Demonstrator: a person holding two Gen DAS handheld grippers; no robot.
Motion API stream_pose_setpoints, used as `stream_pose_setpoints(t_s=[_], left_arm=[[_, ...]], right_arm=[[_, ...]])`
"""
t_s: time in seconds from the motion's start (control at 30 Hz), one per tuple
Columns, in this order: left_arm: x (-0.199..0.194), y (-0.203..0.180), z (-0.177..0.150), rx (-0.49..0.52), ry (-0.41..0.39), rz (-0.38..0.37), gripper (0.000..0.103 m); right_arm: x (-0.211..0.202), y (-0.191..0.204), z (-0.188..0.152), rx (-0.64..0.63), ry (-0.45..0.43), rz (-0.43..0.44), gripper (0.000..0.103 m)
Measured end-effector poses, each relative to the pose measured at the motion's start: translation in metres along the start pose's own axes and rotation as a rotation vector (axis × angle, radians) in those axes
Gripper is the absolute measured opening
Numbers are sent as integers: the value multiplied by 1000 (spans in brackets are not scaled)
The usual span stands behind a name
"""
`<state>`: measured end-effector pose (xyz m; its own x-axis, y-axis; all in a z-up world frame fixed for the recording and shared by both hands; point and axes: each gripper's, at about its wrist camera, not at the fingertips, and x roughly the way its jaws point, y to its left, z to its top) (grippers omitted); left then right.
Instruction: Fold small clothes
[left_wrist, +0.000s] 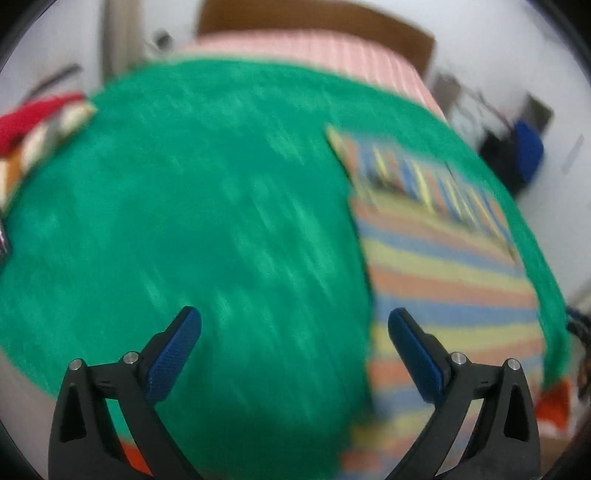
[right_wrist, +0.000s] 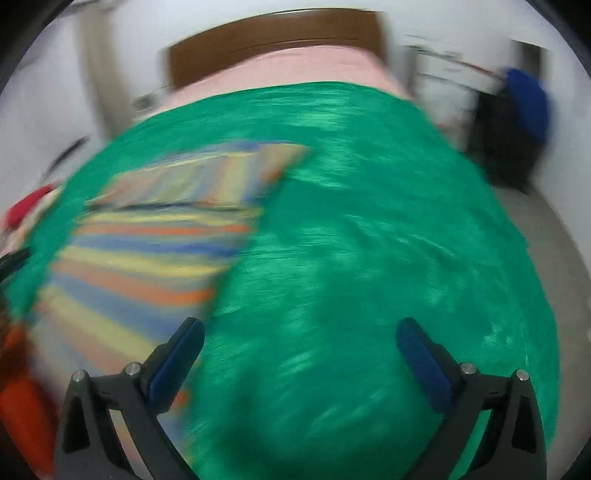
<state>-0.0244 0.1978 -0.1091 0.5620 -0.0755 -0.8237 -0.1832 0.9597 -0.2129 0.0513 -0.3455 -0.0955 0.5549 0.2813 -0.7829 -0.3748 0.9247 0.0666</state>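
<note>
Left gripper (left_wrist: 294, 325) and right gripper (right_wrist: 300, 336) both spread wide, empty — hovering over green blanket (left_wrist: 207, 206), striped folded garment (left_wrist: 443, 266) beside.

Striped garment (left_wrist: 443, 266), folded, flat on green cloth (left_wrist: 184, 221)

no readable text, labels, brands or numbers in either view, both frames motion-blurred
</note>
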Motion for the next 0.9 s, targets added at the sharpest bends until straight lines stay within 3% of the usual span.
stream_pose_setpoints(t_s=[0.1, 0.23, 0.37, 0.43, 0.47, 0.53, 0.57, 0.73, 0.9], left_arm=[[11, -26, -33, 25, 123, -51, 100], [24, -61, -62, 124, 188, -11, 100], [37, -68, -82, 153, 248, 22, 87], [35, -66, -82, 147, 245, 22, 80], [33, -66, -82, 146, 246, 25, 68], [28, -62, -82, 156, 258, 14, 36], [27, -61, -83, 158, 271, -8, 8], [9, -58, -77, 132, 305, -110, 4], [-26, -47, -30, 20, 279, -321, 3]], right_arm=[[-1, 34, -25, -58, 170, 150, 102], [16, 49, -64, -30, 290, 191, 92], [26, 44, -86, 60, 305, 231, 70], [29, 43, -89, 81, 285, 223, 65], [31, 44, -87, 86, 286, 228, 57], [41, 50, -87, 80, 327, 241, 26], [43, 52, -88, 60, 353, 237, 5], [19, 49, -74, 86, 336, 319, 5], [-14, 31, -37, 158, 250, 436, 5]])
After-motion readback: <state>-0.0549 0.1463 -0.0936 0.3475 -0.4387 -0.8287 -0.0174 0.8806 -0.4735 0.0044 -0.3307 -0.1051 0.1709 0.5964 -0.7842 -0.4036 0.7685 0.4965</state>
